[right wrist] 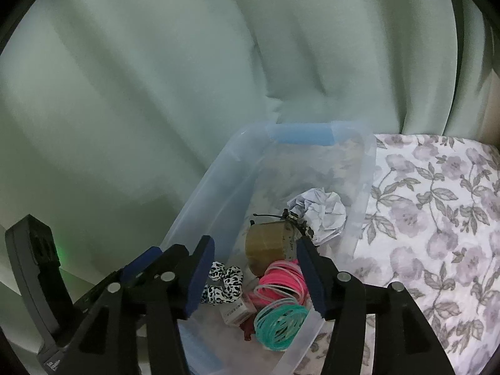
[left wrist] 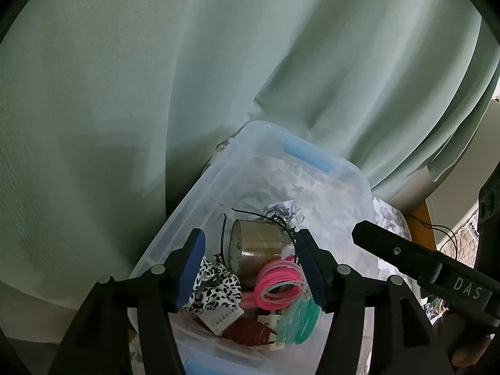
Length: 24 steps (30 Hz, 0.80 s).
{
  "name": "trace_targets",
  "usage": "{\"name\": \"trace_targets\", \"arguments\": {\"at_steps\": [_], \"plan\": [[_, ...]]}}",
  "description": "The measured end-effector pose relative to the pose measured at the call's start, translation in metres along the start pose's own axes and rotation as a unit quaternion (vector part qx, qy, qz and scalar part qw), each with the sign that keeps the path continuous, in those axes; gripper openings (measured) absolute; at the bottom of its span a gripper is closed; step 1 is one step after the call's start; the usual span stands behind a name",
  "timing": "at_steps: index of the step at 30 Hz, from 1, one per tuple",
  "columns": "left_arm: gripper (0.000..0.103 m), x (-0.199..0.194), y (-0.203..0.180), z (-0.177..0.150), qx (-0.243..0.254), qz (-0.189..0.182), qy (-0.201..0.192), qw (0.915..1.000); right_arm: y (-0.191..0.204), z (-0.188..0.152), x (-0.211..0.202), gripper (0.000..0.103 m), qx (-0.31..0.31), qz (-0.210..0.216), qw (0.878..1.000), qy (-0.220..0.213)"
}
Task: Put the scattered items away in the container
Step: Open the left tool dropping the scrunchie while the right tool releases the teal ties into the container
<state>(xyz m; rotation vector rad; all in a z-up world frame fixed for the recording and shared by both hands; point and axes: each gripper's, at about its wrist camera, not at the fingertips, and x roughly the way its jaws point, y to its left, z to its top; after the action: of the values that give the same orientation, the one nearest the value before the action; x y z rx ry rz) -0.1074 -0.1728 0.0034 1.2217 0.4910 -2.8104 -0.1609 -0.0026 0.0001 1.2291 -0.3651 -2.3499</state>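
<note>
A clear plastic bin [left wrist: 340, 168] [right wrist: 218, 168] with blue handles holds a brown tape roll [left wrist: 259, 243] [right wrist: 268, 243], pink bands [left wrist: 279, 284] [right wrist: 281, 281], teal bands [left wrist: 300, 318] [right wrist: 281, 322], a black-and-white spotted scrunchie [left wrist: 215, 287] [right wrist: 223, 284], crumpled paper [right wrist: 322, 212], a black hair clip [left wrist: 281, 222] and a small box [left wrist: 223, 317]. My left gripper [left wrist: 250, 272] is open and empty over the bin. My right gripper [right wrist: 254, 281] is open and empty over the bin; its body shows in the left wrist view [left wrist: 422, 268].
A pale green curtain [left wrist: 218, 62] [right wrist: 187, 62] hangs behind the bin. The bin stands on a floral cloth [right wrist: 437, 218]. The left gripper's body [right wrist: 37, 268] shows at the left edge of the right wrist view. A wooden chair part [left wrist: 422, 222] is at the right.
</note>
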Motion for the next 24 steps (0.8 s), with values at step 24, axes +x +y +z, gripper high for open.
{"name": "trace_targets", "arguments": {"at_steps": [24], "plan": [[0.077, -0.014, -0.009, -0.007, 0.008, 0.01, 0.009, 0.9999, 0.0, -0.014, -0.021, 0.079, -0.001, -0.008, 1.0, -0.012]]}}
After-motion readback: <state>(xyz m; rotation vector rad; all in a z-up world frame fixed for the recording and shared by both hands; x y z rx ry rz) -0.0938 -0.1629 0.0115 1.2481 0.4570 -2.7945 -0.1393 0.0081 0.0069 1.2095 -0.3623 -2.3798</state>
